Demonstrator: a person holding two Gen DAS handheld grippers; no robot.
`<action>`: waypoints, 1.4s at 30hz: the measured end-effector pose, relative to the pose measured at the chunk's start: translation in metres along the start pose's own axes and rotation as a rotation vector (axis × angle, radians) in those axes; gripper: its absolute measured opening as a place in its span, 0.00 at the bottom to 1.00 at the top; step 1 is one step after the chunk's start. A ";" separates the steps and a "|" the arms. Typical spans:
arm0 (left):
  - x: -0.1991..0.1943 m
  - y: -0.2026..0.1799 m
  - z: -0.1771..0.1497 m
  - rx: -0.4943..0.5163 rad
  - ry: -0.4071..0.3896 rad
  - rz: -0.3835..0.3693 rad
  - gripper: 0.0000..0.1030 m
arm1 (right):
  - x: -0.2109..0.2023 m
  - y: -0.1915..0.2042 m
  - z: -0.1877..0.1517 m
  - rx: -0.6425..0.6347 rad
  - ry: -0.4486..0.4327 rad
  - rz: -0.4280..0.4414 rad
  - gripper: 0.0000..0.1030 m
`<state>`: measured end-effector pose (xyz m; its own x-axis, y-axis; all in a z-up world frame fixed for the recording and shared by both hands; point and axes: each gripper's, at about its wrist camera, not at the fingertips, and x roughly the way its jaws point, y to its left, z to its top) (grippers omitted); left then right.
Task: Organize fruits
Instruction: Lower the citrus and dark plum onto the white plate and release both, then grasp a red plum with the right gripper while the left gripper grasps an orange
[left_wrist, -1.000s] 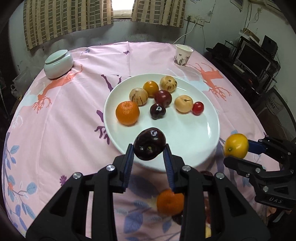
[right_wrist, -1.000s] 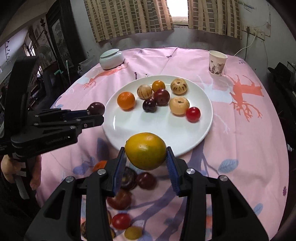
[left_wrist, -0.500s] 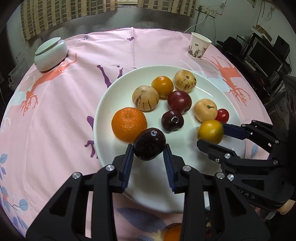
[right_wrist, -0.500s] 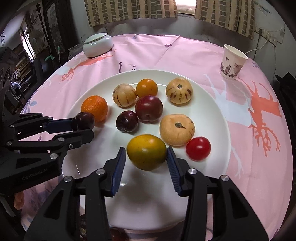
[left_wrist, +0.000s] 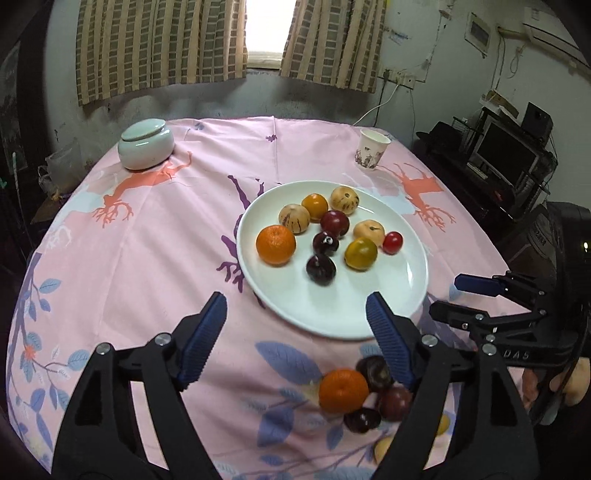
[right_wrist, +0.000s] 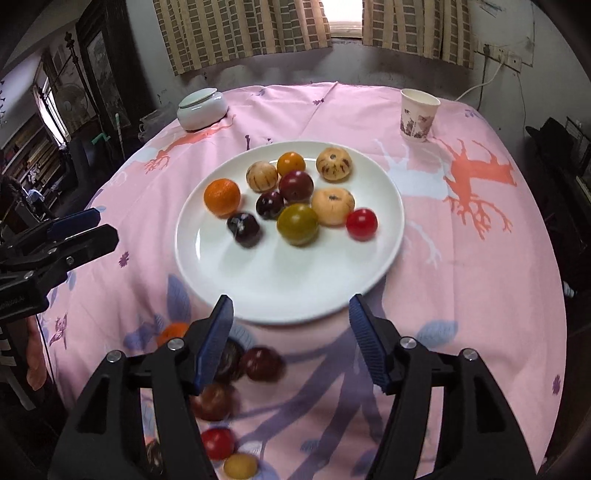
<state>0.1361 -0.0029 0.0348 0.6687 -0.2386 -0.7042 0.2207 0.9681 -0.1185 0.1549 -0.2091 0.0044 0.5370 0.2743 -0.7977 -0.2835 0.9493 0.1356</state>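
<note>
Left hand-held gripper (left_wrist: 295, 325) wide, empty; right hand-held gripper (right_wrist: 290, 328) same, both at near rim of plate (right_wrist: 288, 295). Dark plum (left_wrist: 320, 269) and yellow-green fruit (right_wrist: 297, 224) on plate among others. Loose fruits (left_wrist: 364, 393) on worktop (left_wrist: 147, 240) below.

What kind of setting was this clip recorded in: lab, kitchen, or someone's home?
Most likely a lived-in room of a home. A round table with a pink printed tablecloth sits under a curtained window, with a monitor on a cluttered rack to one side and a paper cup.
</note>
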 end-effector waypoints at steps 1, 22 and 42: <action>-0.010 -0.002 -0.011 0.012 -0.013 0.007 0.79 | -0.007 0.002 -0.013 0.007 0.000 0.000 0.68; -0.044 0.035 -0.110 -0.080 0.045 0.096 0.83 | 0.052 0.021 -0.054 -0.058 0.061 0.013 0.36; 0.045 -0.027 -0.084 0.033 0.173 0.014 0.81 | -0.049 0.012 -0.125 0.039 -0.098 -0.010 0.30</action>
<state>0.1003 -0.0337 -0.0528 0.5405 -0.2053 -0.8159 0.2371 0.9676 -0.0864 0.0256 -0.2307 -0.0285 0.6153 0.2767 -0.7381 -0.2474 0.9568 0.1525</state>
